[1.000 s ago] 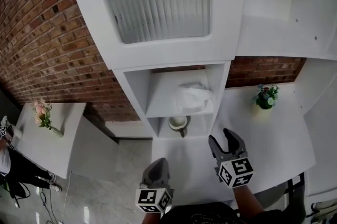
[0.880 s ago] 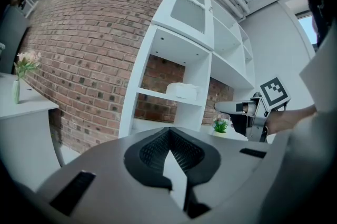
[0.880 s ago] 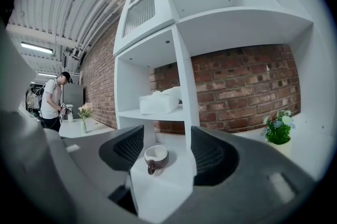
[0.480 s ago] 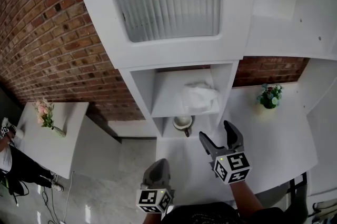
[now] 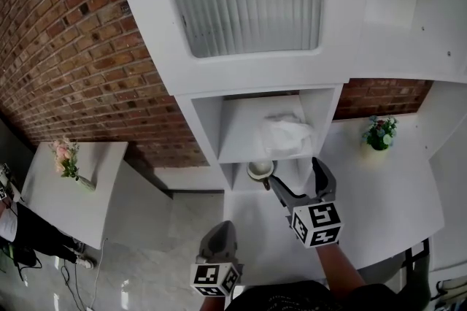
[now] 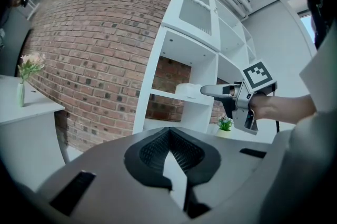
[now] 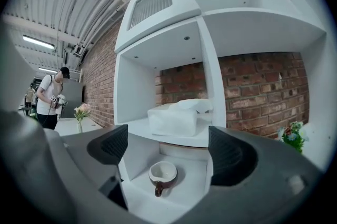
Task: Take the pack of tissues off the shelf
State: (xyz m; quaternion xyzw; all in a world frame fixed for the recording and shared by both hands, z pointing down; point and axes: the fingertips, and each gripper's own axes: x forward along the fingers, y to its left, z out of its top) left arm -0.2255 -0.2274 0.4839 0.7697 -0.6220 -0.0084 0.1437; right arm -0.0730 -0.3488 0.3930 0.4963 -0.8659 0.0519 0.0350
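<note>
A white pack of tissues (image 5: 285,134) (image 7: 176,116) lies on the middle shelf (image 5: 244,150) of a white shelving unit, a sheet sticking up from its top. My right gripper (image 5: 298,179) (image 7: 167,150) is raised in front of the shelf, just short of the pack, its jaws opening wide with nothing between them. My left gripper (image 5: 220,238) (image 6: 171,162) hangs low near my body, away from the shelf, its jaws shut and empty. In the left gripper view the right gripper (image 6: 210,91) points at the pack (image 6: 188,91).
A white cup with a dark handle (image 5: 259,170) (image 7: 162,176) stands in the compartment below the tissues. A small potted plant (image 5: 379,133) (image 7: 292,136) sits on the white surface at right. A side table with a flower vase (image 5: 67,160) stands left, by the brick wall (image 5: 80,68).
My right gripper has risen and moved forward toward the shelf, and its jaws have spread wider. The left gripper has stayed low and still.
</note>
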